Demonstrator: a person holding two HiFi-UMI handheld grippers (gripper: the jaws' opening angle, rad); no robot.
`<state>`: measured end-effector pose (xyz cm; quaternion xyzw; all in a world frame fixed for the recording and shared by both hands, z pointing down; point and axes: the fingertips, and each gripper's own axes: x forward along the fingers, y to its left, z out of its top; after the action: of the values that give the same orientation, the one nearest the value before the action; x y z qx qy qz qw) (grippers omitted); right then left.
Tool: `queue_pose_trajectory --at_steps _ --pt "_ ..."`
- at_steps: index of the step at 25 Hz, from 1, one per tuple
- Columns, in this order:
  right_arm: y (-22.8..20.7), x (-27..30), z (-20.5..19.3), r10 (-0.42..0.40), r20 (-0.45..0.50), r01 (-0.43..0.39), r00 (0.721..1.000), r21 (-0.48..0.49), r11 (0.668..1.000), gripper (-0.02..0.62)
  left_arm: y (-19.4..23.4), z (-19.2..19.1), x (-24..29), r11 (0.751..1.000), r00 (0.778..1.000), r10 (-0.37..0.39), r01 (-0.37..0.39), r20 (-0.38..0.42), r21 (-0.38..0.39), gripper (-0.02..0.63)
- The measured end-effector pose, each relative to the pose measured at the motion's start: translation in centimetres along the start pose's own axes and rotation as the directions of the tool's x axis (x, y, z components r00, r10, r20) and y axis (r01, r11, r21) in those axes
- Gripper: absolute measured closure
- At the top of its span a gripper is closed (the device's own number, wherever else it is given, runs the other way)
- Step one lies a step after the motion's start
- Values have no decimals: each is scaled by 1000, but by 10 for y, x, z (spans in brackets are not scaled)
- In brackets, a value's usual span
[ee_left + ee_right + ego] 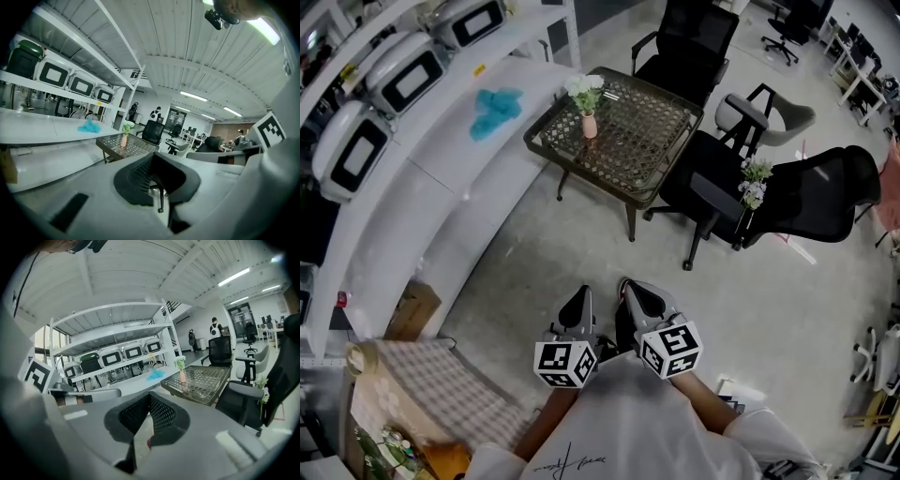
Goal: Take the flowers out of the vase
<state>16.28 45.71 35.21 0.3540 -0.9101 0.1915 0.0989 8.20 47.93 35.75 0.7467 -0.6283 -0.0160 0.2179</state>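
Note:
A small pink vase (590, 126) with white flowers (584, 89) stands upright near the left corner of a low wicker table (661, 141), far ahead of me. Both grippers are held close to my body over the floor, well short of the table. My left gripper (577, 304) and right gripper (641, 294) point toward the table side by side. Both are shut with nothing between the pads. In the left gripper view, the vase (123, 140) shows small beyond the left gripper (152, 157). The right gripper view shows the vase (182, 376) beyond the right gripper (150, 397).
Black office chairs (811, 202) stand right of and behind the table; one carries another small bunch of flowers (755, 183). A long white shelf unit (441, 202) with boxy appliances and a blue cloth (495, 111) runs along the left. A checked cloth (441, 394) lies at lower left.

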Motion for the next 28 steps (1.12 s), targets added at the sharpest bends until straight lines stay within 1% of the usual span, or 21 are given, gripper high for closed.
queue_pose_trajectory --at_steps 4,7,11,16,23,28 --pt "-11 29 13 28 -14 -28 999 -8 1000 589 15 14 25 1000 1000 10 -10 6 -12 604" --pt "-28 51 23 44 -33 -45 998 -5 999 590 16 21 52 1000 1000 -4 4 4 -28 604" --pt "-51 77 38 51 -45 -51 998 -2 999 589 18 27 90 999 1000 -20 19 -17 -35 604" --pt "-76 107 56 58 -55 -58 997 0 998 589 27 48 131 1000 1000 0 0 8 18 604" --pt "-120 138 82 54 -40 -54 998 12 998 589 28 62 186 1000 1000 4 -4 -5 28 604" --pt "-141 155 95 65 -34 -64 997 17 998 589 26 71 215 999 1000 10 -10 -7 41 604"
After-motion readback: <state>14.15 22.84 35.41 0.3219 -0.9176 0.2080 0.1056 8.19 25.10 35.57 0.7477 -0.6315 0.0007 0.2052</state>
